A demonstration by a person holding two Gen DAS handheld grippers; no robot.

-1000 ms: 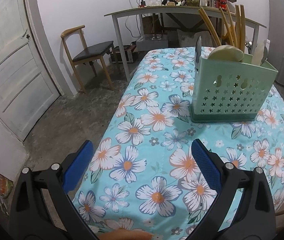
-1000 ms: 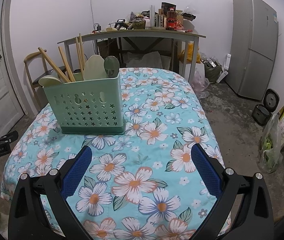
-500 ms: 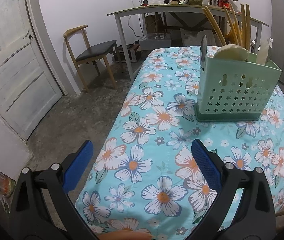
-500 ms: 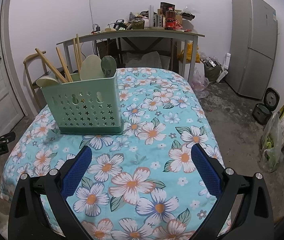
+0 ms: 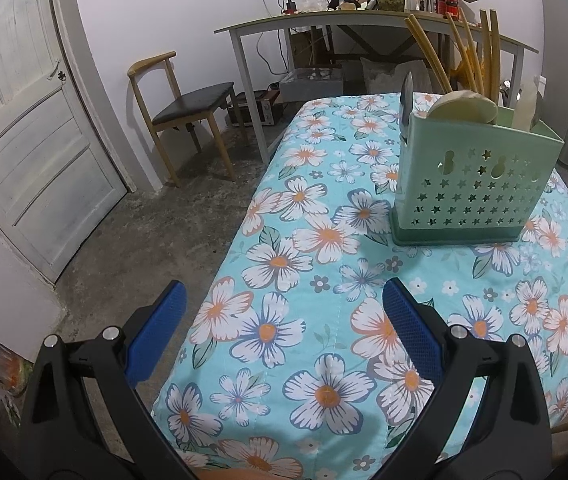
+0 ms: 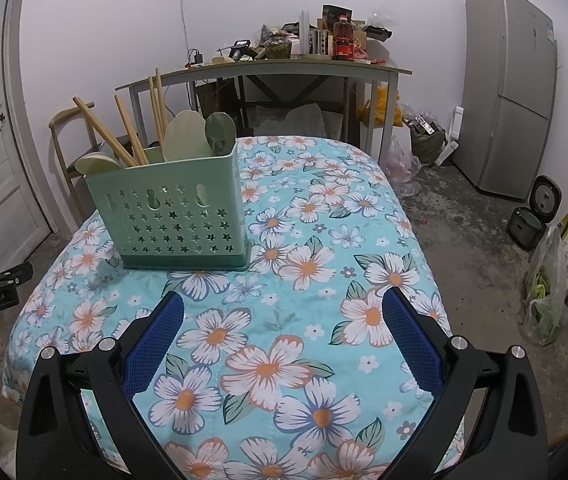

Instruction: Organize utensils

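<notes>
Both the left gripper (image 5: 279,308) and the right gripper (image 6: 283,312) hang with jaws spread wide and empty above the floral tablecloth (image 6: 284,360), while the green utensil holder (image 6: 171,212) stands upright farther back on it, holding chopsticks (image 6: 123,136) and spoons (image 6: 199,136).

The left wrist view looks forward from above the table's near-left corner, over the floral tablecloth (image 5: 324,240) toward a door (image 5: 31,140) and chair (image 5: 179,108). The right wrist view faces the far wall from above the near edge, a refrigerator (image 6: 512,88) at right. Both share the green utensil holder (image 5: 472,184) (image 6: 175,216) at middle distance and the cluttered back table (image 5: 324,24) (image 6: 263,70).
</notes>
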